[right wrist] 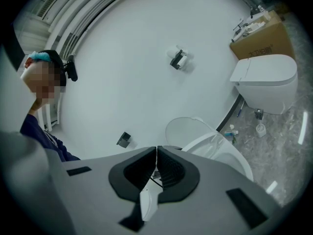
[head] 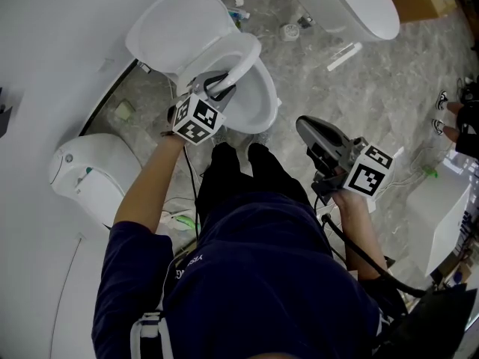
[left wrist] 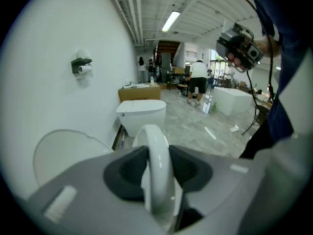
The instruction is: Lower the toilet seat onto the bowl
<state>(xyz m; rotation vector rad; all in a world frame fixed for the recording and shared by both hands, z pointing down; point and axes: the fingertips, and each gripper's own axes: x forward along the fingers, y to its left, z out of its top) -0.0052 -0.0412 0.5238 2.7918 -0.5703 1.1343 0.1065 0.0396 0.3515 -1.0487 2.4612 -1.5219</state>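
The toilet seat (head: 243, 54) hangs part-way down, tilted above the bowl (head: 263, 107), with the lid (head: 176, 25) raised behind it. Your left gripper (head: 218, 87) pinches the seat's front rim between its pads. Your right gripper (head: 308, 132) is closed on nothing, well off to the side. If that narrow pinch slackens or slides on the glossy rim, the seat could drop and slam onto the bowl.
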